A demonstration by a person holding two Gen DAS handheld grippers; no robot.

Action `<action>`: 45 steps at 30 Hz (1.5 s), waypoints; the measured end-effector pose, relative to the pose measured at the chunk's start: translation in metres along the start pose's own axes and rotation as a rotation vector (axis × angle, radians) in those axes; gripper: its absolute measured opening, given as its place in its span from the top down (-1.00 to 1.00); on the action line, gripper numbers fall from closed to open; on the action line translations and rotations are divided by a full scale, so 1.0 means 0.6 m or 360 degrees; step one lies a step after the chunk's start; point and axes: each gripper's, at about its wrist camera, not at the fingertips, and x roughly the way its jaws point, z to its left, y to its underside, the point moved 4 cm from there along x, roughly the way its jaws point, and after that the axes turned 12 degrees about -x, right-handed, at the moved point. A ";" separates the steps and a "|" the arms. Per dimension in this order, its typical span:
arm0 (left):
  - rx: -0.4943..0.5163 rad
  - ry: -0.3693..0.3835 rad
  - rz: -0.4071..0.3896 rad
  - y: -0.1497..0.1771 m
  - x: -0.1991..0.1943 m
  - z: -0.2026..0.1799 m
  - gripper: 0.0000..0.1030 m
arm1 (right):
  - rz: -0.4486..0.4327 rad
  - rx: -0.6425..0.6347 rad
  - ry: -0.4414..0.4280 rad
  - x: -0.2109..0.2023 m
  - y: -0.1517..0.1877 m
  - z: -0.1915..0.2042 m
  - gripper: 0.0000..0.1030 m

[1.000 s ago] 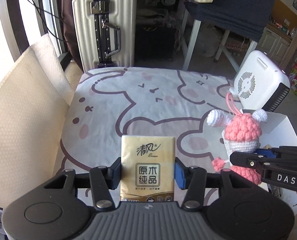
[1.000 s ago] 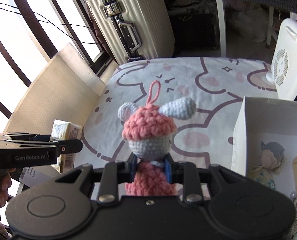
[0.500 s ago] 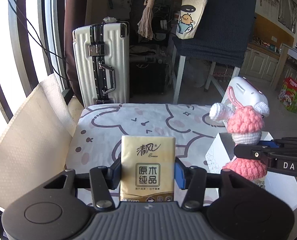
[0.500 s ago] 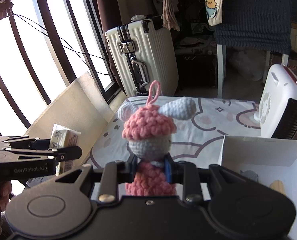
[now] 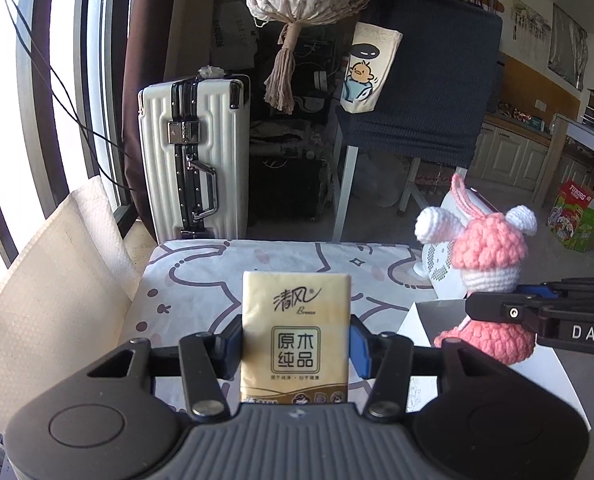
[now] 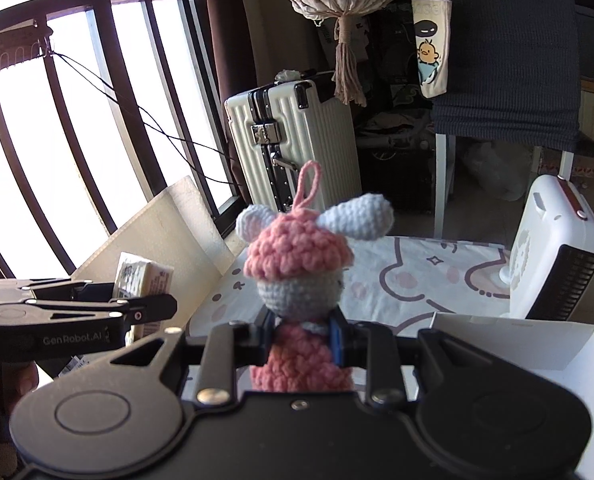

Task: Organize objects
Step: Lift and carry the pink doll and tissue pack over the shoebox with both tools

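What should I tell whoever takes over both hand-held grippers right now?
Left hand-held gripper: shut on the tissue pack, held upright in the air above the patterned table.
Right hand-held gripper: shut on the crochet doll, gripped at its body, head up, also clear of the table.
White box: open, on the table at the right, next to the white heater. Its contents are not visible in either view.
Done: both items picked up.
Left: neither item is placed yet. The box looks like the likely destination, but that is a guess.
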 end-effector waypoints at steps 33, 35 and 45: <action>0.0330 0.0444 0.0290 0.100 0.100 -0.272 -0.02 | 0.0373 0.0065 0.0409 -0.076 0.142 -0.290 0.44; 0.0370 0.0481 0.0334 0.120 0.104 -0.295 -0.02 | 0.0453 0.0048 0.0427 -0.068 0.164 -0.300 0.44; 0.0481 0.0721 0.0803 0.238 0.163 -0.397 -0.02 | 0.0695 0.0076 0.0377 -0.035 0.232 -0.327 0.44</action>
